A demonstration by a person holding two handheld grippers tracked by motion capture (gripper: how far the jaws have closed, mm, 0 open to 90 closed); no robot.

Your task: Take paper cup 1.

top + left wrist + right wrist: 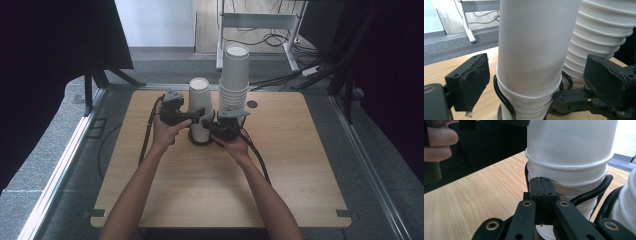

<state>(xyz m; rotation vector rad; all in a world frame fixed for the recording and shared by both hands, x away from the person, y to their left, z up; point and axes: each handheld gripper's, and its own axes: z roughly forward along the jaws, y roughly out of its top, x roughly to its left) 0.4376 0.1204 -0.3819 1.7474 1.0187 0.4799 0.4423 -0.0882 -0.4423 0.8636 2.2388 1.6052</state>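
A short stack of upside-down white paper cups stands in a black wire holder on the wooden table. My left gripper is open. Its pads flank the top cup near its rim with a small gap on each side. My right gripper is shut, and its tips rest against the lower cups inside the holder. Whether anything thin is pinched between them I cannot tell.
A taller stack of white cups stands close behind and to the right of the short one. Beyond the table's far edge are a white desk frame and floor cables. Black curtains hang on both sides.
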